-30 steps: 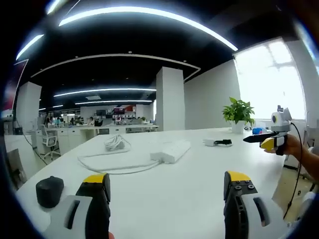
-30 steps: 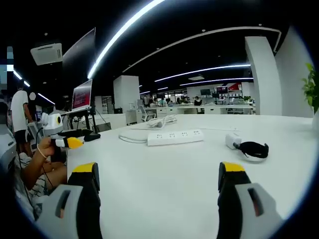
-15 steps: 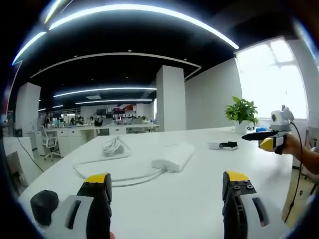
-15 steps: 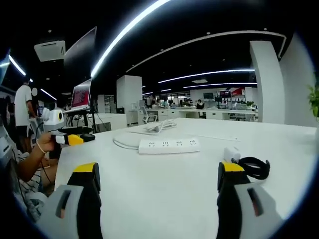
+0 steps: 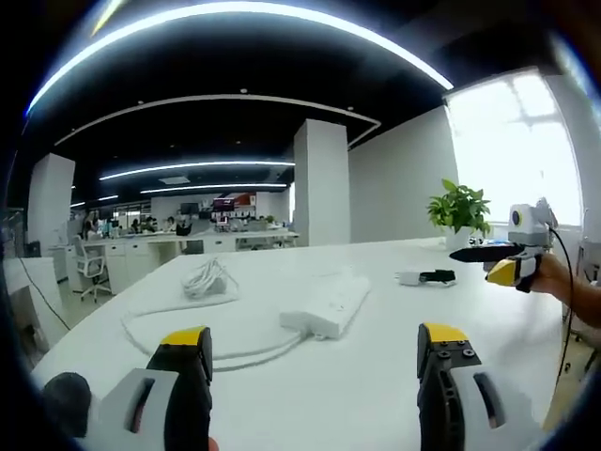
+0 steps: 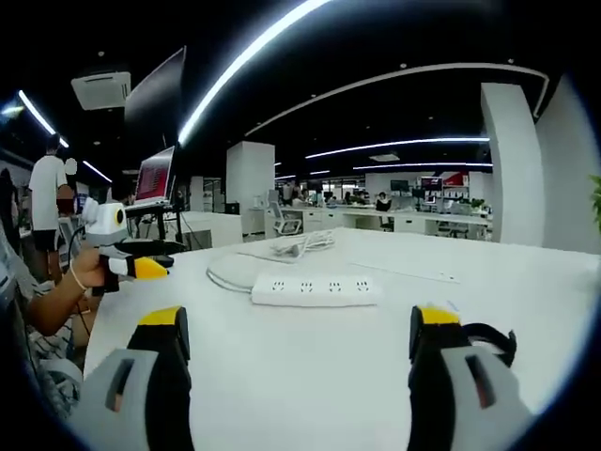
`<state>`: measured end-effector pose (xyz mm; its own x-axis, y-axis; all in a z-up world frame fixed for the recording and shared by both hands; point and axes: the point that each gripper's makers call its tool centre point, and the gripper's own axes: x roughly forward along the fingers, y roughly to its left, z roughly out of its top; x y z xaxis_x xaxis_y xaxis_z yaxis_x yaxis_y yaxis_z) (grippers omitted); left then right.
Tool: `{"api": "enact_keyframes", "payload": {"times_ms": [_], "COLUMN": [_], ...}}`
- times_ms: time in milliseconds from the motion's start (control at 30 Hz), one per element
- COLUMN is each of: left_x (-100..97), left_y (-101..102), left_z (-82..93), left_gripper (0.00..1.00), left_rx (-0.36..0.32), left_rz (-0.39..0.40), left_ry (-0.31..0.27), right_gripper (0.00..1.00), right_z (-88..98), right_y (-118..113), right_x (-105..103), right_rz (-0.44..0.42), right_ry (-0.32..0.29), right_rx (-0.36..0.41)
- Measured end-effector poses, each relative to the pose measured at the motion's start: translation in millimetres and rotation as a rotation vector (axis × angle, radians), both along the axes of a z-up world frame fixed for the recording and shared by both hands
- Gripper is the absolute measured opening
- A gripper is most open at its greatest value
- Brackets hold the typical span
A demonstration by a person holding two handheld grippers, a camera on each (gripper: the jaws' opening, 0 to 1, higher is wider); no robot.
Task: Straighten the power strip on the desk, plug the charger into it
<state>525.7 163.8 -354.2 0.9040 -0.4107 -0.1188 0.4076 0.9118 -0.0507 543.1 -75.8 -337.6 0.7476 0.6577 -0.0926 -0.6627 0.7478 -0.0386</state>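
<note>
The white oblong power strip (image 6: 316,289) lay askew mid-desk, its coiled white cable (image 5: 208,279) beyond, the small white charger with its black strap (image 5: 424,277) to its right. Both grippers (image 5: 315,362) (image 6: 296,348) hovered near, jaws spread, holding nothing. A careless nudge could drag that cable and skew the strip.

I could read no text anywhere; the far red signs (image 5: 237,202) at twelve o'clock were too small and blurred.
</note>
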Motion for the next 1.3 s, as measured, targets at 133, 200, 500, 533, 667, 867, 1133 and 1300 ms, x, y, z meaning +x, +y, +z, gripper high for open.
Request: {"api": "enact_keyframes", "payload": {"times_ms": [133, 200, 500, 533, 667, 867, 1133, 1300], "left_x": [5.2, 8.0, 18.1, 18.9, 24.0, 33.7, 42.7, 46.1], "left_y": [-7, -10, -15, -16, -16, -17, -25, -27], "left_z": [1.2, 2.3, 2.9, 2.5, 2.1, -6.3, -15.4, -18.3], "left_gripper": [0.92, 0.92, 0.92, 0.91, 0.91, 0.90, 0.90, 0.89], "left_rx": [0.003, 0.006, 0.017, 0.017, 0.025, 0.048, 0.069, 0.071], "left_rz": [-0.012, -0.012, -0.002, -0.001, 0.012, 0.010, -0.006, -0.008], "left_ry": [0.002, 0.000, -0.005, -0.004, -0.007, 0.006, 0.021, 0.020], "right_gripper": [0.98, 0.98, 0.98, 0.98, 0.98, 0.98, 0.97, 0.98], "right_z": [-0.2, -0.8, 5.4, 6.1, 7.5, 7.1, 1.5, -5.4], "right_y": [1, 2, -3, -3, -5, -7, 2, 10], "right_x": [6, 9, 25, 26, 31, 45, 59, 67], "right_rz": [0.002, 0.004, 0.009, 0.016, 0.030, 0.043, 0.097, 0.129], "right_ry": [0.000, -0.002, -0.035, -0.044, -0.053, -0.059, -0.075, -0.056], "right_rx": [-0.005, -0.014, -0.007, -0.004, 0.015, 0.007, -0.056, -0.077]}}
